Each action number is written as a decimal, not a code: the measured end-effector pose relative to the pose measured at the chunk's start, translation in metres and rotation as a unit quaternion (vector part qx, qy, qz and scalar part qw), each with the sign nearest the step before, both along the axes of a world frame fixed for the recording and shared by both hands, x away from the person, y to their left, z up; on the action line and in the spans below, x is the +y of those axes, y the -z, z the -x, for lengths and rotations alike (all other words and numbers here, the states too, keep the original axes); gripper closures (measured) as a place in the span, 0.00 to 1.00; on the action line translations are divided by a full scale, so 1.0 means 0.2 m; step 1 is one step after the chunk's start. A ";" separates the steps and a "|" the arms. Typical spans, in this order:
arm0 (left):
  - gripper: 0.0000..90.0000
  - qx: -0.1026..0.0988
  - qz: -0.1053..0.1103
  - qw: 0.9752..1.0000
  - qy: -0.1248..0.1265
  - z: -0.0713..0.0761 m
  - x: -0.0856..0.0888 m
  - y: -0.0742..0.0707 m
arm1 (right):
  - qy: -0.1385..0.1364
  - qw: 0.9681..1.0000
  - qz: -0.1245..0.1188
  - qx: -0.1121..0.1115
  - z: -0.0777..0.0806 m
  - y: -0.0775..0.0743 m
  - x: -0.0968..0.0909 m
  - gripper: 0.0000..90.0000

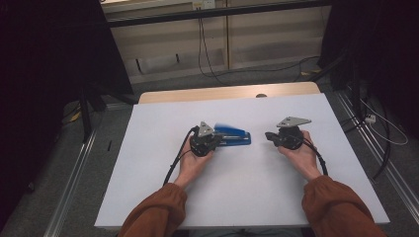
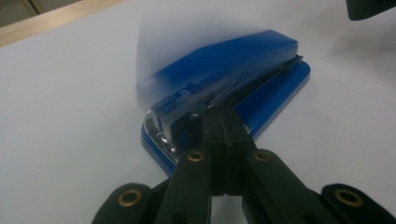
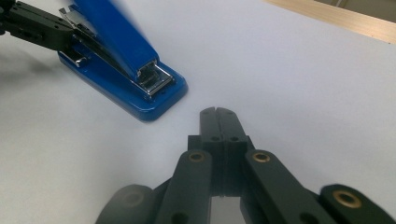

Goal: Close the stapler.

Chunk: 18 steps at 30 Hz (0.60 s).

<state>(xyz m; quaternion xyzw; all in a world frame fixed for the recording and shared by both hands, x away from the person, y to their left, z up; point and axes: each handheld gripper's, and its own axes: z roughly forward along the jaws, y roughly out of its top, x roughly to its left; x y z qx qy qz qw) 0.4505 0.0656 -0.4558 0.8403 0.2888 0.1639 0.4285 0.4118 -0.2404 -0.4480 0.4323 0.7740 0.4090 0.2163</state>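
- The white surface (image 1: 247, 197) takes up most of the high view, with a strip of light wood (image 1: 222, 93) along its far edge and cables on the floor behind it.
- Rust-orange sleeves (image 1: 158, 210) come in from the bottom, one hand on each gripper.
- Blue stapler (image 1: 232, 136) lies flat a bit left of the middle of the surface, long side running left-right. Its top arm looks smeared with blur in all three views, so I can't really say how far it's lifted. In the right gripper view you can see the metal staple head (image 3: 152, 77) at the near end, sitting over the blue base.
- Left gripper (image 2: 223, 122) is right at the stapler's hinge end, fingers closed flat against each other, tips touching the back of the stapler where the metal channel starts. Nothing is between them.
- Right gripper (image 3: 219, 116) rests well apart on the right, pointing toward the stapler, fingers also pressed together and empty, tips just short of the stapler's base.
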 end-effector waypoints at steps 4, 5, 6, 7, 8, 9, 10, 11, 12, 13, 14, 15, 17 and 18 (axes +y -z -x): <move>1.00 0.001 0.006 1.000 -0.001 0.00 0.00 0.00 | -0.006 1.000 -0.013 -0.008 0.00 0.00 0.01 1.00; 1.00 0.006 0.014 1.000 -0.003 0.00 0.00 0.01 | -0.007 1.000 -0.017 -0.011 0.00 0.00 0.01 1.00; 1.00 0.007 0.015 1.000 -0.004 0.00 0.00 0.01 | -0.008 1.000 -0.022 -0.009 0.00 0.00 0.01 1.00; 1.00 0.007 0.012 1.000 -0.002 0.00 0.00 0.01 | -0.008 1.000 -0.024 -0.011 0.00 0.00 0.01 1.00; 1.00 0.000 0.010 1.000 -0.001 0.00 0.00 0.01 | -0.009 1.000 -0.028 -0.012 0.00 0.00 0.01 1.00; 1.00 0.011 0.020 1.000 -0.001 0.00 0.00 0.01 | -0.010 0.999 -0.031 -0.011 0.00 0.00 0.01 1.00; 1.00 0.010 0.020 1.000 -0.002 0.00 0.00 0.01 | -0.009 0.999 -0.036 -0.011 0.00 0.01 0.01 1.00; 1.00 0.011 0.020 1.000 -0.003 0.00 0.01 0.01 | -0.009 0.999 -0.038 -0.011 0.00 0.01 0.01 1.00; 0.99 0.010 0.019 1.000 -0.004 -0.01 0.01 0.01 | -0.011 0.999 -0.038 -0.014 0.00 0.01 0.01 1.00; 0.98 0.012 0.020 1.000 -0.005 0.00 0.00 0.01 | -0.011 0.999 -0.038 -0.017 0.00 0.01 0.01 1.00; 0.97 0.010 0.019 1.000 -0.005 0.00 0.00 0.00 | -0.009 0.999 -0.043 -0.019 0.00 0.01 0.01 0.99; 0.96 0.013 0.023 1.000 -0.002 0.00 0.00 0.00 | -0.009 0.999 -0.048 -0.021 0.00 0.01 0.01 0.99; 0.95 0.013 0.020 1.000 0.005 0.00 0.00 0.00 | -0.013 0.998 -0.052 -0.028 0.01 0.00 0.01 0.98; 0.95 0.013 0.021 1.000 0.006 0.01 0.00 0.00 | -0.012 0.998 -0.056 -0.030 0.01 0.00 0.01 0.98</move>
